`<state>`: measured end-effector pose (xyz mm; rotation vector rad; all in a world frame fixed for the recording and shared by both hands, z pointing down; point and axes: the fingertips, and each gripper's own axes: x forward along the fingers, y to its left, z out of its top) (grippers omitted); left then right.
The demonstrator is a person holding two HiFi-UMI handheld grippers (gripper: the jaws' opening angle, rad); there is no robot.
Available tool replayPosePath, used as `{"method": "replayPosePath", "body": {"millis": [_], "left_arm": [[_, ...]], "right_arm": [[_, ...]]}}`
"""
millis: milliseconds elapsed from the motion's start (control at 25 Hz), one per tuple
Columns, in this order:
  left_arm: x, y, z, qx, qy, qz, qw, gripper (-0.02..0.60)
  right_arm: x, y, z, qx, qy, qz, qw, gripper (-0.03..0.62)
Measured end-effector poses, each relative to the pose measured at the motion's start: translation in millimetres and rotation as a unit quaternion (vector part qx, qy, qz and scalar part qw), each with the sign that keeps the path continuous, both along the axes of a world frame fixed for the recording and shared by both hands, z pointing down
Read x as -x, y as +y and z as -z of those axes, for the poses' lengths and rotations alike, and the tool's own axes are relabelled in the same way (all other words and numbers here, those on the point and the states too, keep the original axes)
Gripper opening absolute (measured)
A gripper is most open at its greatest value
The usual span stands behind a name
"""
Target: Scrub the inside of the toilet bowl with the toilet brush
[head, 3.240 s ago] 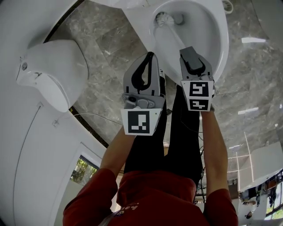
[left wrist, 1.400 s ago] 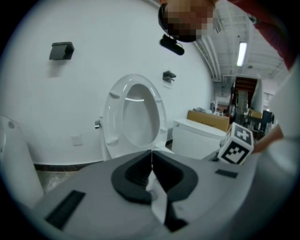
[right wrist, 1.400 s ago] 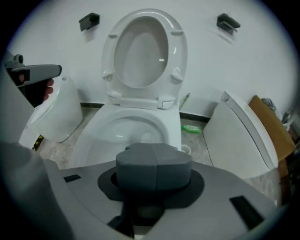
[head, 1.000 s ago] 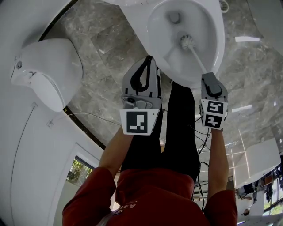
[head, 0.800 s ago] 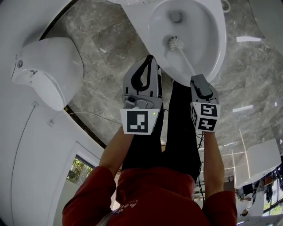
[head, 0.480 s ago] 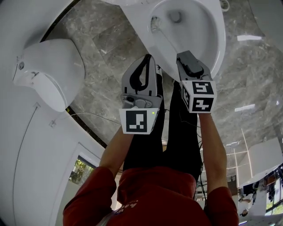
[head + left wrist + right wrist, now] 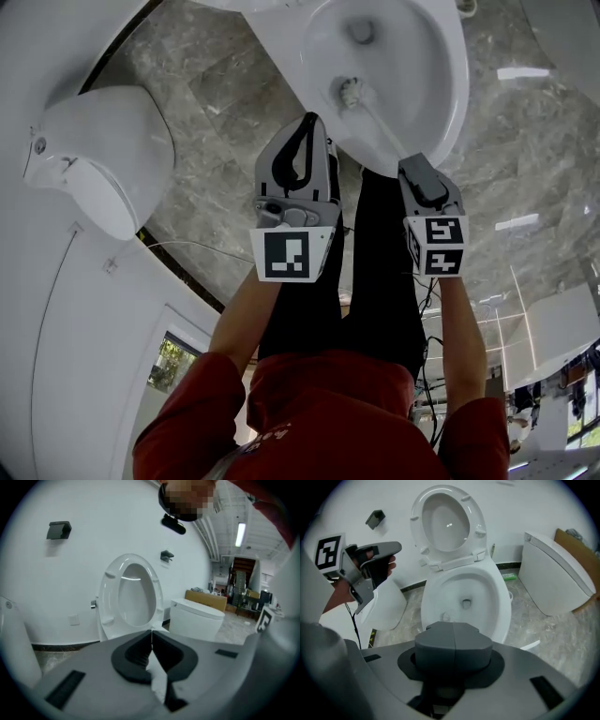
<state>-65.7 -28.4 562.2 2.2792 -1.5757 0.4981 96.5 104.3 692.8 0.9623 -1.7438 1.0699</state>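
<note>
The toilet bowl (image 7: pixel 427 66) holds the bristle head of the toilet brush (image 7: pixel 352 92), which is pressed against the bowl's near inner wall, short of the drain (image 7: pixel 361 31). The seat (image 7: pixel 448 523) is raised behind the bowl. The brush's white handle is clenched in the jaws of the right gripper (image 7: pixel 413 169), held just outside the bowl's front rim. The jaws of the left gripper (image 7: pixel 309 120) are closed on nothing beside that rim, and 1 black-and-white square marker (image 7: pixel 287 255) is carried on its rear.
</note>
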Motion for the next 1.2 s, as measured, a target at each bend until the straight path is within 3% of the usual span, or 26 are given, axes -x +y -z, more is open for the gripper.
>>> {"method": "replayPosePath", "body": {"millis": [280, 440, 600, 880, 1000, 1200], "left_arm": [[-8, -5, 3, -0.003, 0.003, -0.005, 1.0, -0.002], [-9, -1, 3, -0.003, 0.004, -0.007, 1.0, -0.002], [-7, 3, 1, 0.001, 0.004, -0.003, 1.0, -0.001], [-5, 5, -1, 0.005, -0.001, -0.005, 1.0, -0.002], [-7, 3, 1, -0.001, 0.006, 0.001, 1.0, -0.002], [-9, 5, 2, 0.006, 0.004, -0.008, 0.9999, -0.002]], "right_arm": [[-80, -7, 12, -0.029, 0.101, 0.032, 0.994, 0.149], [-93, -37, 16, -0.068, 0.13, 0.043, 0.988, 0.149], [-68, -22, 0, -0.04, 0.107, 0.052, 0.992, 0.149], [9, 20, 26, 0.015, -0.036, -0.009, 0.999, 0.149], [0, 22, 22, 0.016, -0.02, -0.008, 1.0, 0.149], [-61, 8, 9, -0.005, 0.08, 0.026, 0.996, 0.149]]}}
